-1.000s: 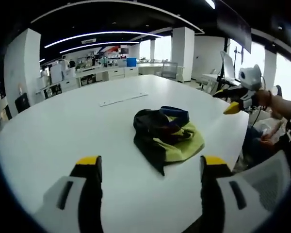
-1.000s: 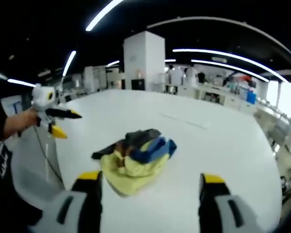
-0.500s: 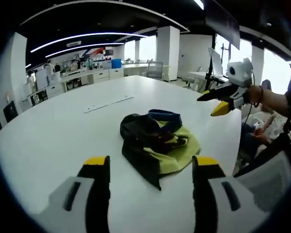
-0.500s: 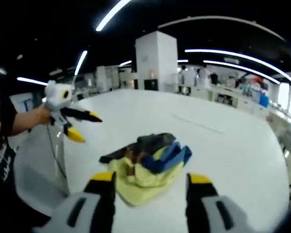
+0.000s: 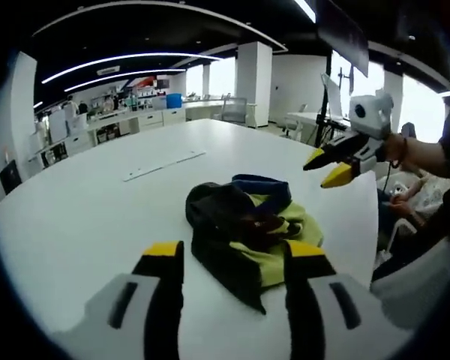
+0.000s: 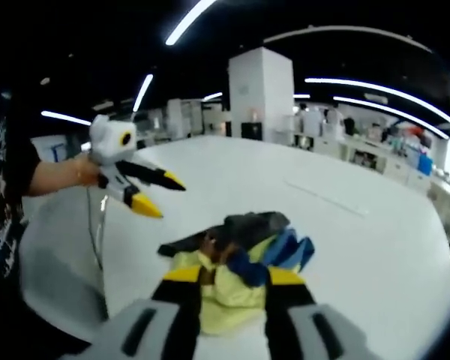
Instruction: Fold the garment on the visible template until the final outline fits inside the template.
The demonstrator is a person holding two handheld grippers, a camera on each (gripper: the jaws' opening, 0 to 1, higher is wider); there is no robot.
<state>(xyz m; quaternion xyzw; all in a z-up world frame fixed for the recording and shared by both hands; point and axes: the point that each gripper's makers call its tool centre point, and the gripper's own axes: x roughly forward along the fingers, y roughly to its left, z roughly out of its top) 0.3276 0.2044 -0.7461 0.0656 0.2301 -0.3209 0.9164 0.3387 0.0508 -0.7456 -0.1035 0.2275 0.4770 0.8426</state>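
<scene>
A crumpled garment (image 5: 247, 225) in black, yellow-green and blue lies in a heap on the white table (image 5: 82, 202). My left gripper (image 5: 235, 255) is open just short of it, its yellow-tipped jaws framing the near black edge. The right gripper (image 5: 326, 169) hovers above the table's right edge, jaws parted and pointing at the heap. In the right gripper view the garment (image 6: 240, 251) lies just past my right gripper (image 6: 232, 275), which is open with a narrow gap and nothing in it. The left gripper (image 6: 163, 196) hangs left of the heap, above the table.
A thin pale strip (image 5: 163, 163) lies flat on the table beyond the garment, also seen as a strip (image 6: 326, 199) at the right. A person's hand (image 6: 60, 174) holds the left gripper. The table edge (image 5: 364, 247) runs close on the right. Desks and pillars stand far behind.
Both grippers' jaws have narrowed, the right more than the left. Both views have drawn closer to the garment, which lies as before.
</scene>
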